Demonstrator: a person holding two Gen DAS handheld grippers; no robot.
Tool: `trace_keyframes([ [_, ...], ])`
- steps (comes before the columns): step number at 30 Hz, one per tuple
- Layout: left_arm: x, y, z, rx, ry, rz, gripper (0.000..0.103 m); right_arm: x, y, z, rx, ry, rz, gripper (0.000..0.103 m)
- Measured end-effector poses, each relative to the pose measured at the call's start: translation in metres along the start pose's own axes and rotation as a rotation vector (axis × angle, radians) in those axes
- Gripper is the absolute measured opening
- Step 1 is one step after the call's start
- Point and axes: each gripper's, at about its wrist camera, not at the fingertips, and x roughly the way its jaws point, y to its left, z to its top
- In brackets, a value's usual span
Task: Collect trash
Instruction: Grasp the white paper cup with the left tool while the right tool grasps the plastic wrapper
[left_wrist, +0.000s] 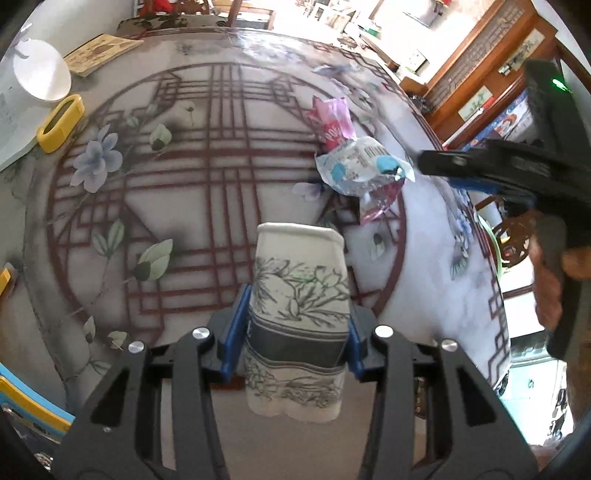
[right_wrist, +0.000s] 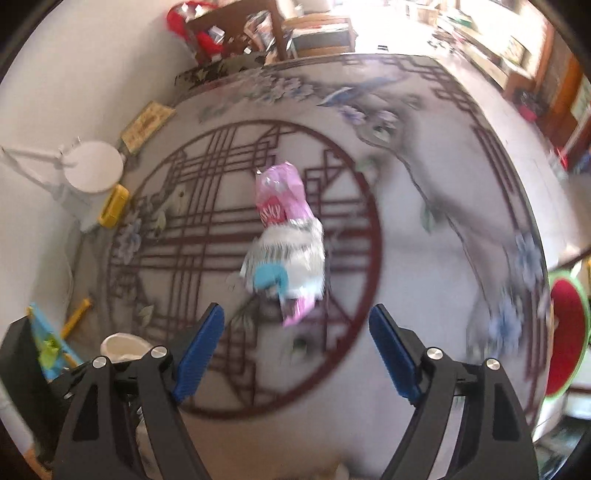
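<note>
A paper cup (left_wrist: 299, 314) printed with grey-green flowers stands squeezed between the blue pads of my left gripper (left_wrist: 297, 332), which is shut on it just above the patterned tablecloth (left_wrist: 177, 192). Beyond it lie a crumpled pink wrapper (left_wrist: 332, 118) and a white and blue wrapper (left_wrist: 362, 166), overlapping. My right gripper (right_wrist: 295, 354) hangs open over the table, nothing between its blue pads, with the pink wrapper (right_wrist: 282, 195) and the white and blue wrapper (right_wrist: 291, 262) just ahead of it. In the left wrist view the right gripper (left_wrist: 443, 166) comes in from the right, close to the wrappers. The cup's rim (right_wrist: 123, 347) shows at the lower left.
A white round disc (left_wrist: 42, 75), a yellow holder (left_wrist: 61, 123) and a tan booklet (left_wrist: 101, 53) sit at the table's far left. A watermelon-patterned item (right_wrist: 567, 336) lies beyond the table's right edge. Wooden shelves (left_wrist: 491, 74) stand at the back right.
</note>
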Motion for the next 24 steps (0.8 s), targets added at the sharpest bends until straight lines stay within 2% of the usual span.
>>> trace_keyframes([
  [3,0.0,0.009,0.002,-0.033,0.002,-0.002,0.043,0.015,0.014,0.011,-0.105,0.026,-0.043,0.078],
  [8,0.002,0.022,0.008,-0.082,0.001,0.004,0.043,0.04,0.036,0.017,-0.351,0.1,-0.094,0.078],
  [12,0.005,0.027,0.01,-0.112,0.002,0.009,0.043,0.051,0.033,0.024,-0.385,0.115,-0.091,0.076],
  [13,0.006,0.028,0.01,-0.115,0.004,0.007,0.043,0.053,0.032,0.026,-0.389,0.122,-0.088,0.071],
  [14,0.007,0.027,0.01,-0.115,0.01,0.001,0.043,0.057,0.032,0.027,-0.394,0.139,-0.086,0.059],
  [15,0.008,0.027,0.009,-0.114,0.014,-0.001,0.043,0.061,0.031,0.026,-0.399,0.159,-0.083,0.054],
  [18,0.011,0.024,0.008,-0.111,0.022,-0.01,0.043,0.062,0.031,0.021,-0.409,0.179,-0.069,0.047],
  [20,0.011,0.022,0.009,-0.108,0.023,-0.012,0.043,0.058,0.028,0.016,-0.393,0.179,-0.057,0.023],
  [24,0.008,0.018,0.013,-0.098,0.011,-0.013,0.043,0.035,0.022,0.008,-0.336,0.127,-0.015,0.015],
])
